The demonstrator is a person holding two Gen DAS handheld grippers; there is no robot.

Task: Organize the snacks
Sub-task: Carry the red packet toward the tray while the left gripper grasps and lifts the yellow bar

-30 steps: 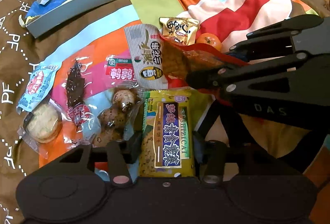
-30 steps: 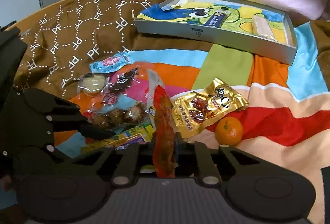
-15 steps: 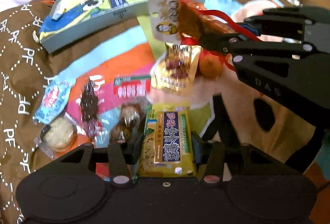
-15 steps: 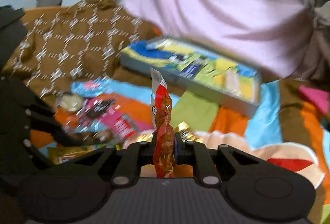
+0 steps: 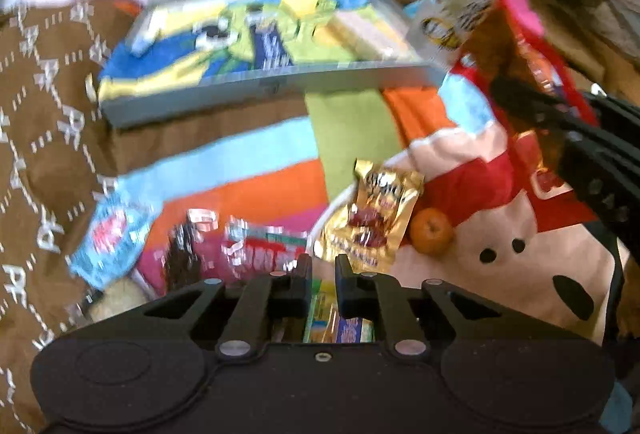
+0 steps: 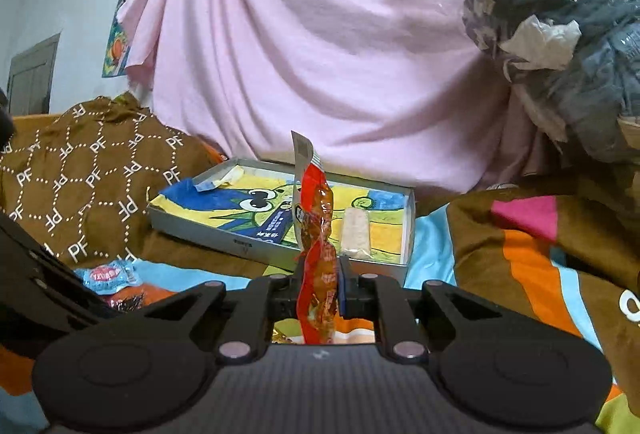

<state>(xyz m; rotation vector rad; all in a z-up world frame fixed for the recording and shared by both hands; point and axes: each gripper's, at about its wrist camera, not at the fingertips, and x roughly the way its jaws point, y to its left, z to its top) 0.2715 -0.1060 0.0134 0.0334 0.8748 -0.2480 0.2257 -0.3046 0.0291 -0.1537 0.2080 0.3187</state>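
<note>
1. The right gripper (image 6: 320,276) is clenched on a red snack packet (image 6: 318,234), which stands upright between its pads, its pale top end poking above them.
2. The left gripper (image 5: 323,274) has its jaws drawn nearly together; a yellow-green biscuit packet (image 5: 338,326) shows low between the fingers, close to the gripper's body (whether the pads actually press on it, I cannot tell).
3. Just past the left fingertips lie a gold foil packet (image 5: 370,218) and, touching its right edge, a small orange (image 5: 431,231).
4. To the left sit a pink-and-red packet (image 5: 256,250) and a blue-and-white wrapped snack (image 5: 114,234), all on a striped, colourful blanket (image 5: 256,170).
5. Farther back rests a shallow grey tray (image 6: 280,250) lined with a cartoon frog picture; inside it lie a pale wrapped bar (image 6: 355,232) and a dark blue packet (image 5: 272,46).
6. From the left wrist view, the red packet appears raised at the upper right, beside the tray's corner.
7. A pink sheet (image 6: 320,54) hangs behind everything.
</note>
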